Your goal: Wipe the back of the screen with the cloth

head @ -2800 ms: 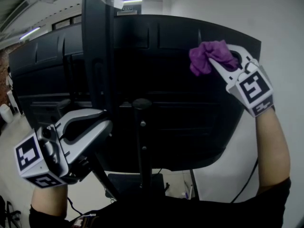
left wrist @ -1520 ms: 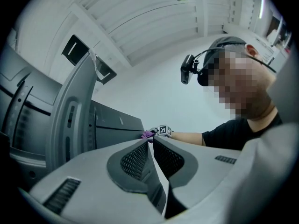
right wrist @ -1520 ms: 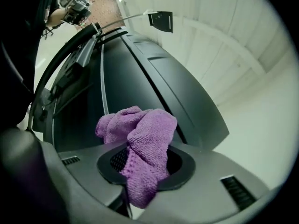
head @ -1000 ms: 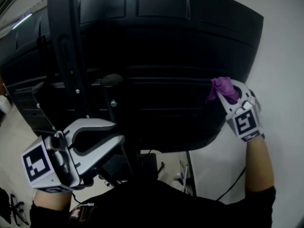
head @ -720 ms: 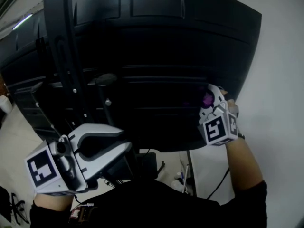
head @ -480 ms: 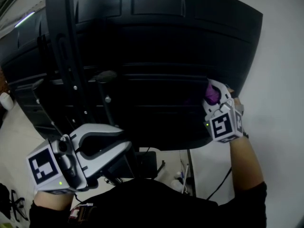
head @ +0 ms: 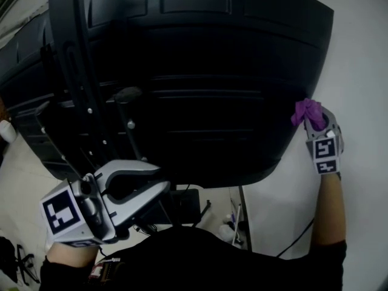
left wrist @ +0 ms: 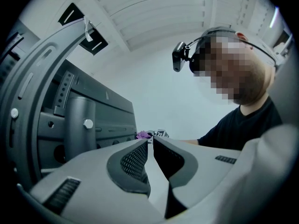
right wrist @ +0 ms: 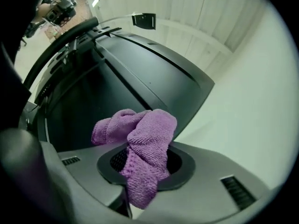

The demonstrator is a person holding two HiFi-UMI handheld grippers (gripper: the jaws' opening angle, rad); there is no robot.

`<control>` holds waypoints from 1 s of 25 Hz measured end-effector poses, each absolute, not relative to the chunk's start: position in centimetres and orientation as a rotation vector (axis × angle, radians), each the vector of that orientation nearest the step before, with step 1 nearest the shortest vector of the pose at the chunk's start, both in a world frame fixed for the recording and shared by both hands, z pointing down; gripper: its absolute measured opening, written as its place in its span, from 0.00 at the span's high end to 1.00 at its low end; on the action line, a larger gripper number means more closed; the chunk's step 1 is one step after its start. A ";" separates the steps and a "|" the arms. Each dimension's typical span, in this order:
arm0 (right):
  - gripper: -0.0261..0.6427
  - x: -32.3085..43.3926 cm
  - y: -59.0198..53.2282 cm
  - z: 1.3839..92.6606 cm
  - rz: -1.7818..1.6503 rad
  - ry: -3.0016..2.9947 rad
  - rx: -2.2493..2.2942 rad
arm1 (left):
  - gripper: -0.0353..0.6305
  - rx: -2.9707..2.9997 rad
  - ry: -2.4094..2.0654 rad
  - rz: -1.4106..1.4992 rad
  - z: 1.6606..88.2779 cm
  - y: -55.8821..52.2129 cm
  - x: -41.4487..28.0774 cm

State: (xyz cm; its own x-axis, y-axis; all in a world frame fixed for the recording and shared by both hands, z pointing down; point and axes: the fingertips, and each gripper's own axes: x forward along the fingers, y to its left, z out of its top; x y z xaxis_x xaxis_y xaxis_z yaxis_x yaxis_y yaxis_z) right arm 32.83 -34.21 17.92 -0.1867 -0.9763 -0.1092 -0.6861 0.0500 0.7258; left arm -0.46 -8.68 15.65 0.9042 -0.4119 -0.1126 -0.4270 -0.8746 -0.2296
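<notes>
The back of the screen (head: 212, 71) fills most of the head view. It is a wide, curved shell of black matt plastic with long horizontal ridges. To its right stands a plain white wall (head: 364, 59). A dark curved support arm (head: 70, 71) with small screws runs down the left part of the shell. The left gripper (head: 159, 188) hangs low below the screen, its grey jaws closed together with nothing between them. The right gripper (head: 312, 115) is raised just beside the lower right edge of the screen, and its jaws are clamped on the cloth (head: 307, 110). This cloth (right wrist: 145, 148) is purple, soft and looped like a towel, bunched above the jaws. Whether it touches the shell I cannot tell.
</notes>
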 end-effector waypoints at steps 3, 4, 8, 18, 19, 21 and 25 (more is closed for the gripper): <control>0.80 31.6 -32.9 18.9 -0.937 -1.976 1.670 | 0.90 -2.848 0.644 0.073 17.3 -9.5 -0.1; 0.80 29.9 -32.0 19.5 -0.957 -2.030 1.628 | 0.90 -2.860 0.646 0.069 17.9 -9.8 0.0; 0.80 21.0 -29.2 23.0 -1.081 -2.169 1.355 | 0.90 -2.903 0.641 0.070 19.2 -10.5 0.6; 0.80 6.0 -27.4 28.1 -1.166 -2.364 1.125 | 0.90 -2.980 0.616 0.038 21.2 -9.6 1.9; 0.80 4.9 -27.0 28.2 -1.198 -2.357 1.121 | 0.90 -2.976 0.623 0.033 21.4 -9.6 1.8; 0.80 2.7 -26.7 28.4 -1.260 -2.329 1.107 | 0.90 -2.997 0.625 0.036 21.5 -9.4 1.8; 0.80 0.4 -27.9 29.3 -1.365 -2.198 1.084 | 0.90 -2.979 0.662 0.024 22.0 -9.6 1.5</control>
State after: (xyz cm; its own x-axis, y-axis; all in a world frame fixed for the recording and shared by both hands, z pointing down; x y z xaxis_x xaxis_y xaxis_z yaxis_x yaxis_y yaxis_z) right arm 0.39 -27.86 29.30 -0.6538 -0.7490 -0.1075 -0.4285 0.2494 0.8685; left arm 1.52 -9.65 21.97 0.9060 -0.4218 -0.0344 -0.4232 -0.9021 -0.0840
